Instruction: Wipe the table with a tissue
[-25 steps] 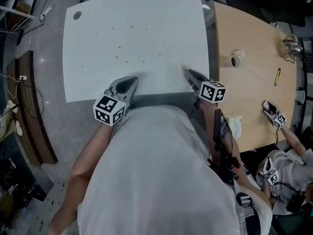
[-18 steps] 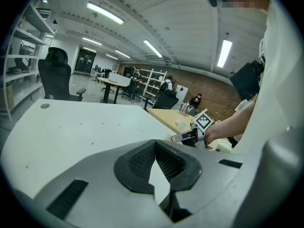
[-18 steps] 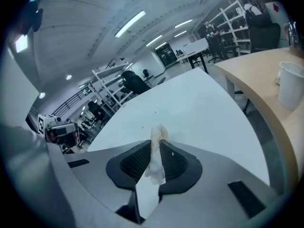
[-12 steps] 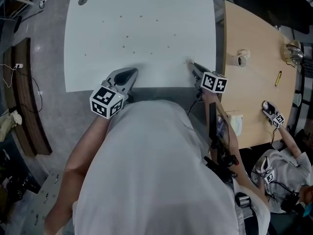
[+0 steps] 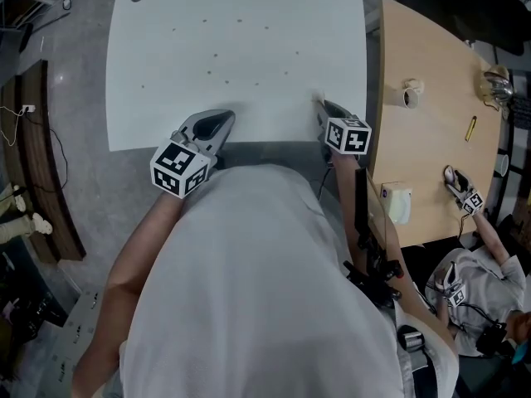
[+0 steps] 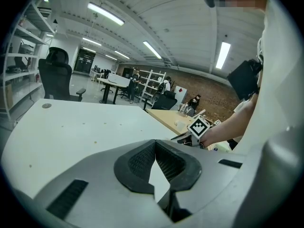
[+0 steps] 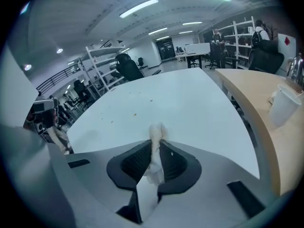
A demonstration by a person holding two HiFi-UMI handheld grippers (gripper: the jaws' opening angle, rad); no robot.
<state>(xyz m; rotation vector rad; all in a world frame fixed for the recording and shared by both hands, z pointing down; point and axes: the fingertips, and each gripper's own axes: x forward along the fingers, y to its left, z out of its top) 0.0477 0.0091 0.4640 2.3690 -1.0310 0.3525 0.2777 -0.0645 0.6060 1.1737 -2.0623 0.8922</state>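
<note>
The white table (image 5: 241, 65) carries several small brown crumbs (image 5: 216, 55) in its middle. My right gripper (image 5: 319, 104) hovers over the table's near right corner, shut on a crumpled white tissue (image 7: 156, 139) that sticks out past its fingertips. Seen from the right gripper view, the crumbs (image 7: 134, 114) lie ahead of the tissue. My left gripper (image 5: 222, 121) sits at the near edge, left of centre. Its jaws meet at the tips with nothing between them (image 6: 155, 145).
A wooden table (image 5: 431, 139) adjoins on the right, with a tape roll (image 5: 409, 94), a yellow pen (image 5: 470, 128) and a tissue box (image 5: 397, 203). Another person's gripper (image 5: 465, 196) works at its far side. A paper cup (image 7: 284, 106) stands there. An office chair (image 6: 57, 75) is beyond the white table.
My right gripper with the tissue has moved slightly forward over the table's near edge. The left gripper has barely moved.
</note>
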